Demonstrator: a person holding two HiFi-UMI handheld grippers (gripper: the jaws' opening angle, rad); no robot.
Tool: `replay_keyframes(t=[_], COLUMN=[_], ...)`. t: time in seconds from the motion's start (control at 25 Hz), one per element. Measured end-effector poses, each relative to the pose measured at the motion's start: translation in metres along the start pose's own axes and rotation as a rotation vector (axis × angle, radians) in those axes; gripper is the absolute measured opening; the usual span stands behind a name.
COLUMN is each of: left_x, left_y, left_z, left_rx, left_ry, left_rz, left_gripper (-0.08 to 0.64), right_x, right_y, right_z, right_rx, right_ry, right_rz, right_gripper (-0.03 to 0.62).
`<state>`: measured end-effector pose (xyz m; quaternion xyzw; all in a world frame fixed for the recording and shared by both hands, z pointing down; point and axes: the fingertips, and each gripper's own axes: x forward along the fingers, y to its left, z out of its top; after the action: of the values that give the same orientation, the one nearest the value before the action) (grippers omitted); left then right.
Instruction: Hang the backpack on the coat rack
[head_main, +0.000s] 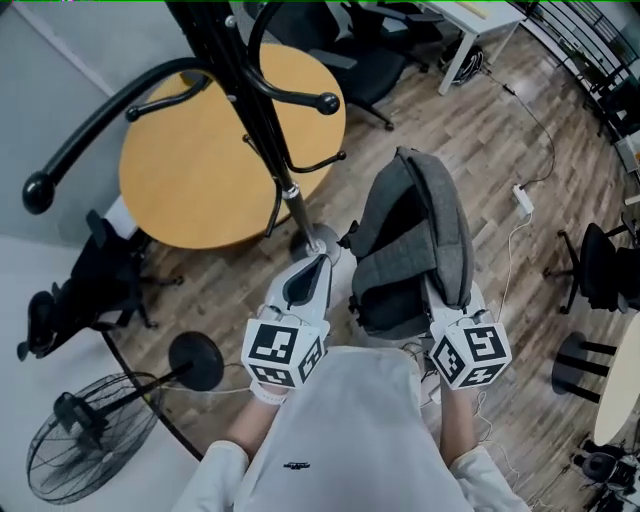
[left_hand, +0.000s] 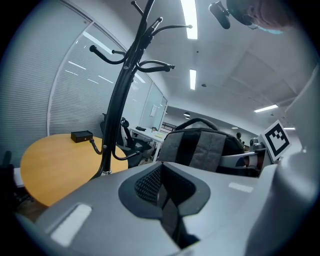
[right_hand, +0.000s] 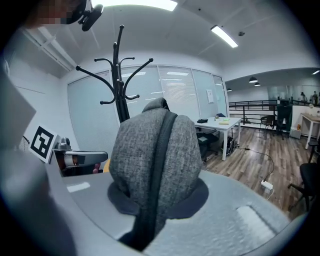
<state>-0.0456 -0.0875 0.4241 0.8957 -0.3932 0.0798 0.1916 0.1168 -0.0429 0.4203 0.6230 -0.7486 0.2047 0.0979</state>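
Note:
A grey backpack (head_main: 420, 240) with black panels hangs upright in front of me, my right gripper (head_main: 448, 298) shut on its grey fabric and black strap (right_hand: 150, 165). In the right gripper view the bag fills the space between the jaws of that gripper (right_hand: 152, 215). My left gripper (head_main: 312, 272) is just left of the bag, its jaws together with nothing between them (left_hand: 162, 192). The black coat rack (head_main: 255, 110) with curved hooks stands directly ahead, its pole (left_hand: 117, 100) left of the backpack (left_hand: 200, 147). The rack's hooks (right_hand: 119, 85) rise behind the bag.
A round yellow table (head_main: 200, 170) stands behind the rack with a small black box (left_hand: 81, 135) on it. A floor fan (head_main: 85, 440) and a black chair (head_main: 90, 290) are at the left. A power strip (head_main: 523, 198) with cable lies on the wood floor at the right, near dark chairs (head_main: 600, 265).

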Motion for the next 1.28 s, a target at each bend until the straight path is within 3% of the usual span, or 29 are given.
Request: replay_keyframes(t=[0.4,0.72,1.0,1.28], left_x=[0.053,0.081,0.093,0.097], left_y=[-0.01,-0.022,-0.018,-0.011], left_z=[0.04,0.05,0.055,0.074], left_rx=[0.016,0.014,0.006,0.021], left_ry=[-0.053,-0.083,-0.068,-0.11], left_rz=[0.085,0.145,0.135,0.104], left_gripper=[0.017,0.017,0.017,0.017], right_x=[0.041,0.057,0.068,0.07], right_y=[-0.041,-0.065,-0.073,-0.072], right_z=[0.035,0.058,0.076,0.089], right_rx=[-0.041,-0.082,-0.09,-0.066], right_ry=[-0.01,-0.016,-0.032,-0.054], right_rz=[0.112,0.188,0.18,0.157], right_gripper=[0.064,0.064,0.064,0.063])
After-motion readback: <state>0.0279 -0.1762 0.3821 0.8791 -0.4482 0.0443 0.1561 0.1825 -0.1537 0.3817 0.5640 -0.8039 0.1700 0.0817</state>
